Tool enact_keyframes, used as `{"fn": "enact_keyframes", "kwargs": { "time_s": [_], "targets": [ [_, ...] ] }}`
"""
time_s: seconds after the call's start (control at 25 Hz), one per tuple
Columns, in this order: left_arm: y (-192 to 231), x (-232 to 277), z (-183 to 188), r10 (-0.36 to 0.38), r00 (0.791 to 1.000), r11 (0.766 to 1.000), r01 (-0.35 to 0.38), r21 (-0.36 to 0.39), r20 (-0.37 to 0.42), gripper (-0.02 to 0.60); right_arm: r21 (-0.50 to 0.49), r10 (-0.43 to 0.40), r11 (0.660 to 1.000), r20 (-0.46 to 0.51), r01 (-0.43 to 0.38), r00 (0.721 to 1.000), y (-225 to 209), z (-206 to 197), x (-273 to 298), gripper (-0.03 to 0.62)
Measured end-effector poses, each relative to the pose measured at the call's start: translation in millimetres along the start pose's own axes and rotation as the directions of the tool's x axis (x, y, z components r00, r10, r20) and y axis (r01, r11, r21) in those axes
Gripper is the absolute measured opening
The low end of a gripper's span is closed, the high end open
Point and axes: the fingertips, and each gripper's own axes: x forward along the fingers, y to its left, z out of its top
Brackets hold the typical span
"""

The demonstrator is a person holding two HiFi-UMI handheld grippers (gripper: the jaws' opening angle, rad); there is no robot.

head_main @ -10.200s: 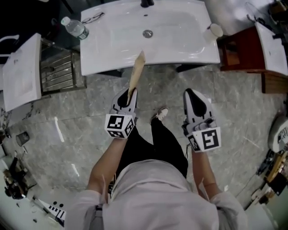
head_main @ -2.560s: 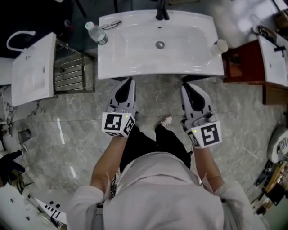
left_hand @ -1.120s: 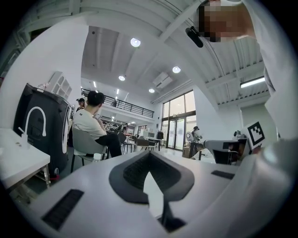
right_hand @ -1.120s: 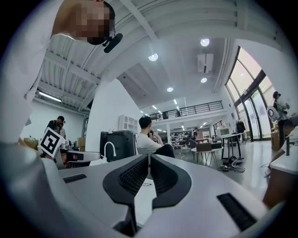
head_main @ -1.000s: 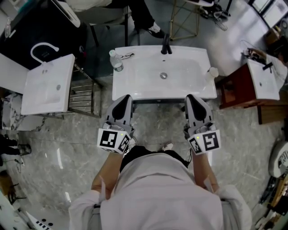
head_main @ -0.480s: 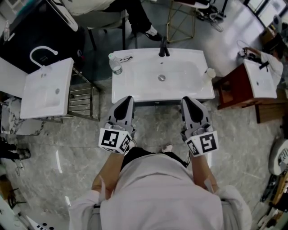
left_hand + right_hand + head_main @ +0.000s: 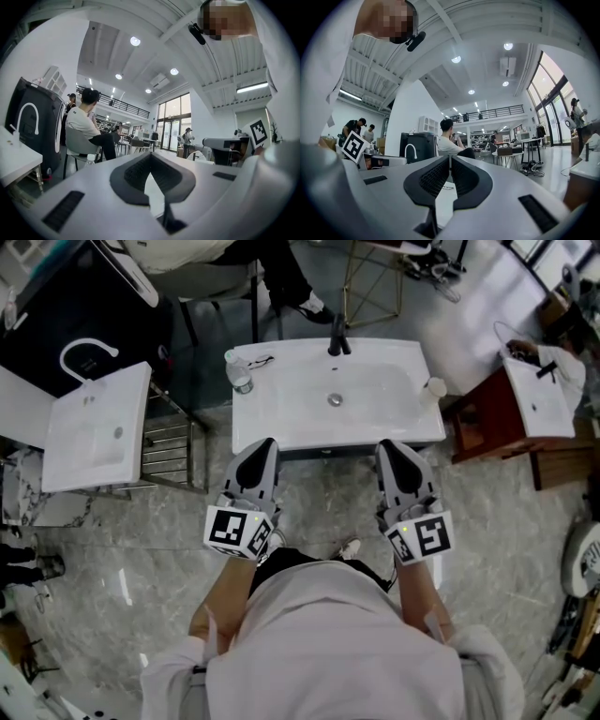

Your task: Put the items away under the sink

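Grey marble floor [image 7: 112,549] underfoot. Left gripper [image 7: 265,446] and right gripper [image 7: 389,448] are held level, fingers pressed together with nothing between them, tips at the front edge of the white sink [image 7: 375,426]. Water bottle [image 7: 238,373] on its left rear corner, cup [image 7: 434,387] at its right end. Seated person [image 7: 281,273] beyond.

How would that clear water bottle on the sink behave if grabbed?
The water bottle looks like thin clear plastic, so it would probably dent under a squeeze. Tall and narrow at the corner of the sink, it could tip if nudged, then roll.
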Motion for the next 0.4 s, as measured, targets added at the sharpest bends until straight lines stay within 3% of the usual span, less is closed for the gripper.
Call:
{"fn": "enact_keyframes", "kwargs": {
  "time_s": [0.4],
  "targets": [
    [-20.3,17.7,-6.1,-0.071,0.997,0.997,0.071,-0.012,-0.009,0.003,-0.001,-0.081,0.997,-0.008,0.081,0.997,-16.2,-0.7,-23.7,0.041]
  ]
}}
